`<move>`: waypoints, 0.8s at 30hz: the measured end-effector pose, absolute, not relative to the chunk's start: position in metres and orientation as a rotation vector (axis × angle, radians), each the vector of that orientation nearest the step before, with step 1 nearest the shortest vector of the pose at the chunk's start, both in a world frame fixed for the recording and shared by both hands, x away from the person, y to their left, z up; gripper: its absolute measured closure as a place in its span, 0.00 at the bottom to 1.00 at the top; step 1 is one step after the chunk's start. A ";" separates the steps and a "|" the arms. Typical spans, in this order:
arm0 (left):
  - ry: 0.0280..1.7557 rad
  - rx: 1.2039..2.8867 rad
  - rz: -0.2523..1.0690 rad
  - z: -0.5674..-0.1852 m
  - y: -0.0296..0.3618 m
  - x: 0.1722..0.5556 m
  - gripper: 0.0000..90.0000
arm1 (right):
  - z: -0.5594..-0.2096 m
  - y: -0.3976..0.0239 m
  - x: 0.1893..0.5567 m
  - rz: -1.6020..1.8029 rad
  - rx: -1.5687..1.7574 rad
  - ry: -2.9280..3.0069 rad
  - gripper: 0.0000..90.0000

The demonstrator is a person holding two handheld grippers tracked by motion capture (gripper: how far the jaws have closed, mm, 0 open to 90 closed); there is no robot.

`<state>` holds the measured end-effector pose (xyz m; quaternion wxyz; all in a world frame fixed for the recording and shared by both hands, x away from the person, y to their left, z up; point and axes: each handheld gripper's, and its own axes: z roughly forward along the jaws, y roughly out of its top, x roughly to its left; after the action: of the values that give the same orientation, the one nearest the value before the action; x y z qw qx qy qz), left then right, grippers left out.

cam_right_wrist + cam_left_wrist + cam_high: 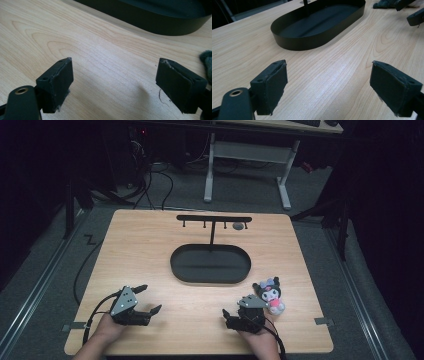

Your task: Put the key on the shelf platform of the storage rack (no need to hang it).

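Observation:
My left gripper (150,298) rests near the table's front left with its jaws wide open and only bare wood between them (333,82). My right gripper (234,306) sits at the front right, also open with nothing held (115,82). A small plush toy (270,295), black and pink with pointed ears, stands just right of the right gripper; its dark fuzzy edge (206,62) shows beside that gripper's right-hand jaw. A black oval tray (175,265) lies at the table's centre, ahead of both grippers (294,42) (155,23).
A black T-shaped rack (214,218) with small hooks rises from the tray's far side; a small grey round thing (238,226) sits by its right end. The wooden table (140,245) stands on a grey floor, with a white desk frame (245,165) beyond.

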<state>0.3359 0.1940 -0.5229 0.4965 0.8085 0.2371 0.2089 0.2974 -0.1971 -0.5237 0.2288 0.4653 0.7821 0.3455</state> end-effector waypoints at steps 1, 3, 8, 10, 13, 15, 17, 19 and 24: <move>0.576 1.958 0.505 -0.523 0.194 0.336 0.17 | -0.523 -0.198 0.297 0.955 1.279 2.146 0.15; 0.576 1.959 0.505 -0.523 0.194 0.336 0.17 | -0.523 -0.199 0.297 0.958 1.274 2.139 0.15; 0.574 1.958 0.504 -0.523 0.194 0.336 0.17 | -0.521 -0.200 0.296 0.997 1.288 2.120 0.15; 0.574 1.959 0.504 -0.523 0.194 0.336 0.17 | -0.520 -0.200 0.296 1.001 1.289 2.118 0.15; 0.575 1.958 0.504 -0.523 0.194 0.336 0.17 | -0.521 -0.200 0.297 1.004 1.288 2.122 0.15; 0.575 1.958 0.503 -0.523 0.194 0.336 0.17 | -0.521 -0.200 0.297 1.005 1.289 2.124 0.15; 0.575 1.958 0.505 -0.523 0.194 0.336 0.17 | -0.522 -0.200 0.297 1.005 1.288 2.124 0.15; 0.575 1.958 0.503 -0.523 0.194 0.336 0.17 | -0.522 -0.200 0.297 1.008 1.293 2.124 0.16; 0.575 1.959 0.504 -0.523 0.194 0.336 0.17 | -0.523 -0.198 0.297 1.013 1.279 2.132 0.16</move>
<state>0.3361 0.1939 -0.5228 0.4964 0.8086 0.2375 0.2080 0.2968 -0.1981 -0.5227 0.2265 0.4642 0.7734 0.3676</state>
